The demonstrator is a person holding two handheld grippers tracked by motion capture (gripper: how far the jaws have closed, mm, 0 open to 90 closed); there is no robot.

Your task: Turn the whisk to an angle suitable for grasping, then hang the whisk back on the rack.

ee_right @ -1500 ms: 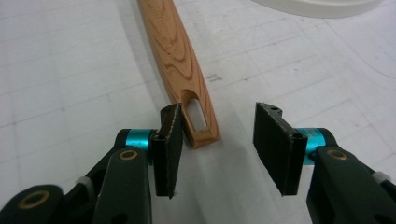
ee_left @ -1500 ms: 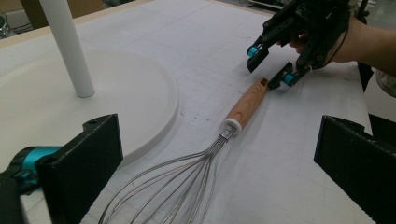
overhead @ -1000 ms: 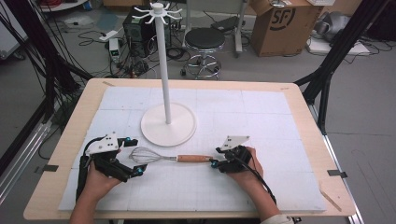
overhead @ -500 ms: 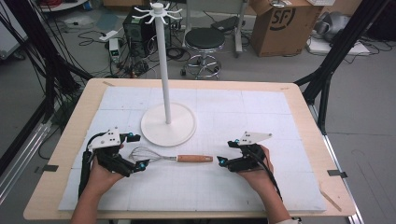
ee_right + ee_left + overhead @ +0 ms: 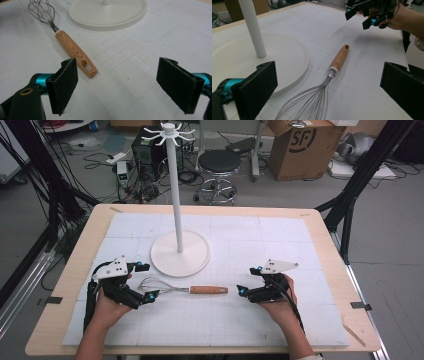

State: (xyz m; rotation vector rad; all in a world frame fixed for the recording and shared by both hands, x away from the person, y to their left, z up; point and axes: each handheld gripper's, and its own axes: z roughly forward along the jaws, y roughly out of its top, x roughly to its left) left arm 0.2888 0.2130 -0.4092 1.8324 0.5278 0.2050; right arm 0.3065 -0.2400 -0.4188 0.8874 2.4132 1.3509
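The whisk point(image 5: 183, 288) lay on the bench point(image 5: 320, 225) just beside the white stand point(image 5: 180, 253) (its base nearly touching), between the open left claw point(image 5: 145, 282) and the empty right claw point(image 5: 248, 281), whose jaws had just been opening.

I see a wire whisk with a wooden handle point(image 5: 182, 289) lying flat between my left gripper point(image 5: 146, 281) and right gripper point(image 5: 249, 281), near the round white stand point(image 5: 180, 252).

Whisk point(image 5: 182, 289) lies flat mid-mat. White stand point(image 5: 180, 251) blocks its 12 o'clock side, base just beside the wires. Left gripper point(image 5: 145, 281) occupies 9 o'clock, right gripper point(image 5: 248, 281) 3 o'clock. Mat point(image 5: 210, 325) at 6 o'clock lies unobstructed.
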